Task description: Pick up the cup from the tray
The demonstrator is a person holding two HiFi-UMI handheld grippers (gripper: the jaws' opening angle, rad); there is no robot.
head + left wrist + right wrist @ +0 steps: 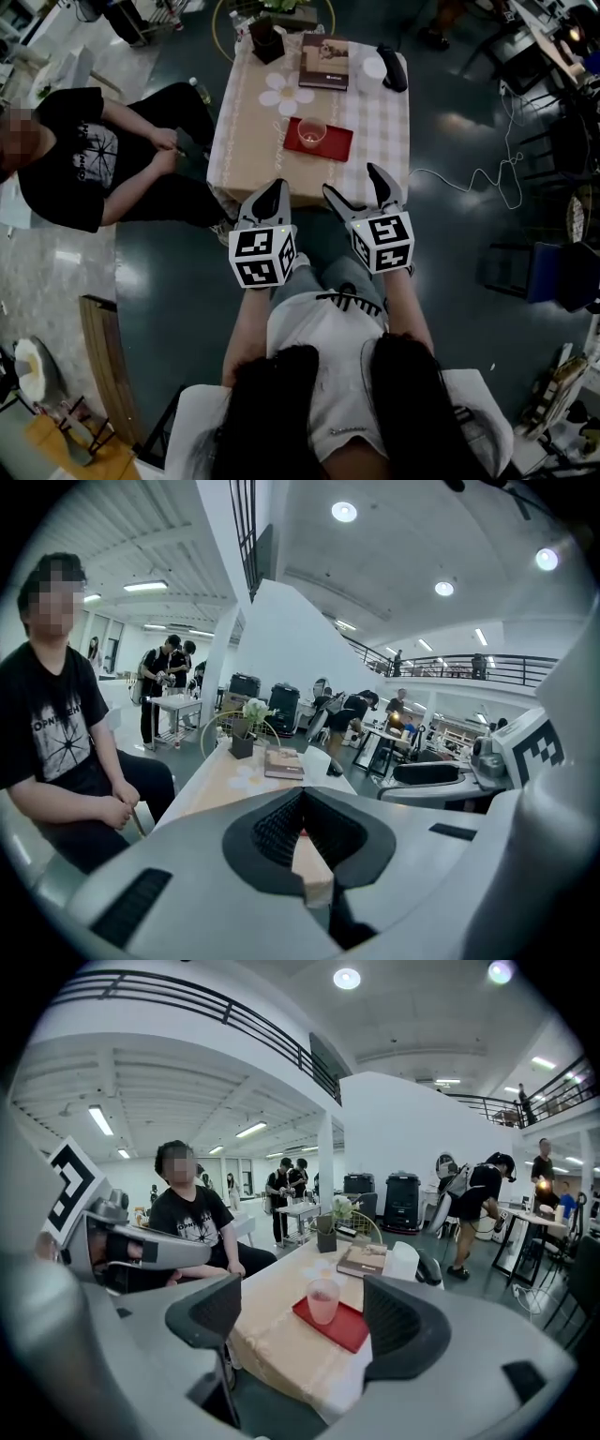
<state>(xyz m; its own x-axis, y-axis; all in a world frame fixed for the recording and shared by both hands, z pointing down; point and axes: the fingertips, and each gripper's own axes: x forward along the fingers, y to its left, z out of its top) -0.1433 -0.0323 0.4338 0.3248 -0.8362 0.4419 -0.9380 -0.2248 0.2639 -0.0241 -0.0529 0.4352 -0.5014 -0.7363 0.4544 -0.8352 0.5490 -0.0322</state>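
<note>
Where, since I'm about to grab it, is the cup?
Head view: the cup stands on the left half of the red tray, just below the white flower mat.

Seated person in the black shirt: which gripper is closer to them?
Left. The left gripper hangs before the table's near edge on the seated person's side; the right gripper is beyond it, toward the table's other corner.

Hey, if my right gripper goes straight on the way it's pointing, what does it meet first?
Probably the cup on the red tray: it sits centred between the open fingers of the right gripper. Depth is unclear, so the table edge might come first.
</note>
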